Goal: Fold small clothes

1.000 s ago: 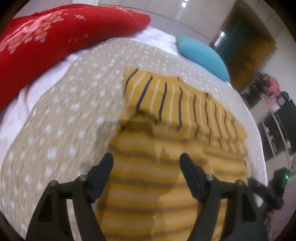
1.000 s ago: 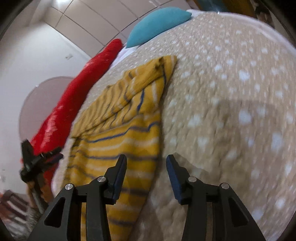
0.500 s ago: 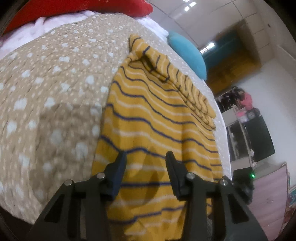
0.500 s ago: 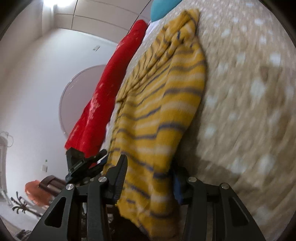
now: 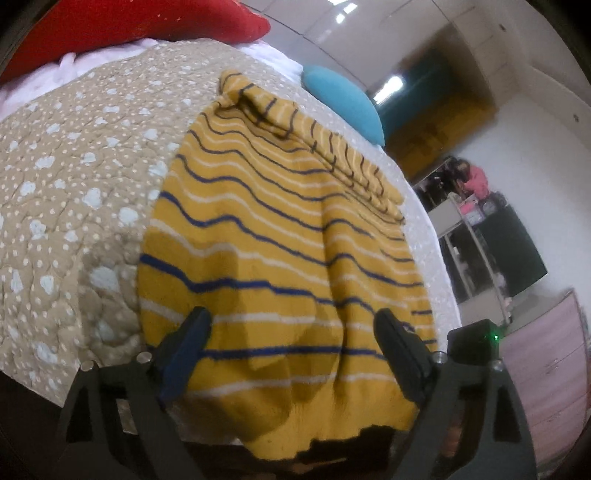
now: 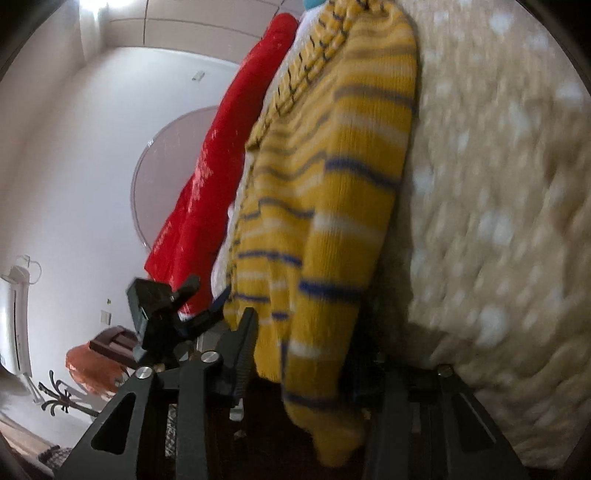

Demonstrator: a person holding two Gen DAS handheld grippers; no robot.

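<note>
A mustard-yellow sweater [image 5: 266, 236] with navy and white stripes lies flat on the bed, its hem hanging over the near edge. My left gripper [image 5: 293, 347] hovers over that hem with its jaws opening wide; the pads touch no cloth. In the right wrist view the sweater [image 6: 332, 206] runs away along the bed's edge. The hem's corner hangs between the fingers of my right gripper [image 6: 306, 362], whose jaws are closing. Cloth hides the right-hand pad, and I see no firm pinch. The left gripper [image 6: 184, 306] shows beyond it.
A beige dotted quilt [image 5: 74, 177] covers the bed. A red pillow [image 5: 129, 26] and a teal cushion [image 5: 343, 99] lie at the far end. Shelving and a pink dresser [image 5: 546, 369] stand to the right, beyond the bed.
Both grippers have drawn back to the bed's near edge. The left jaws narrowed over the sweater, then spread wide. The hem's corner now hangs between the right fingers, which have narrowed slightly.
</note>
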